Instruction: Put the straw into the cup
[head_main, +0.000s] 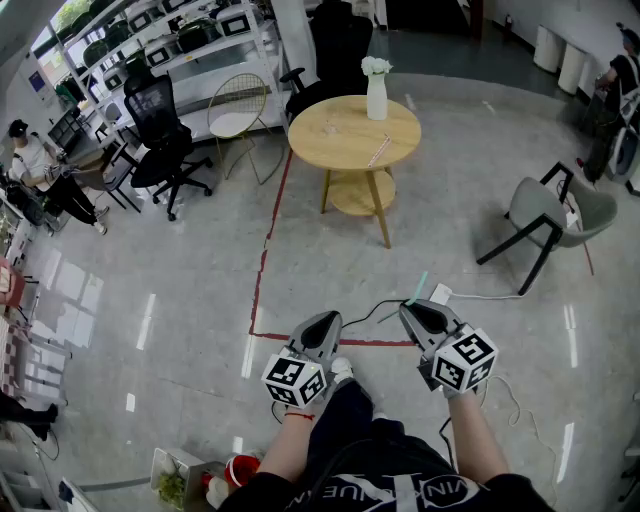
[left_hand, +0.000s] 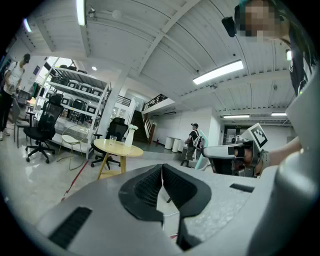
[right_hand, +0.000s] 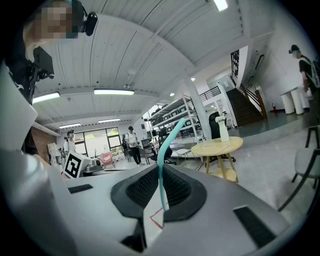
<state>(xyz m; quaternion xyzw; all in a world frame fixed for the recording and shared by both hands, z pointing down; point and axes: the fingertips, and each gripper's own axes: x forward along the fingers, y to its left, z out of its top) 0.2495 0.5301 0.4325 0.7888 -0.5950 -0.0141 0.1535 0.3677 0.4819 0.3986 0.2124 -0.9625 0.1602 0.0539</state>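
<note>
While my right gripper (head_main: 414, 306) has its jaws clamped on the teal straw (right_hand: 161, 160), I'd call the pick-up done. My left gripper (left_hand: 162, 175) has its jaws pressed together with nothing between them. The straw's long axis runs out past the jaw tips, forward and upward, and its bent end curls right in the right gripper view. Far ahead is the round table (head_main: 340, 140), with the cup (left_hand: 113, 139) on it near a white vase (head_main: 376, 95). I judge the carry and the drop-in both remain.
</note>
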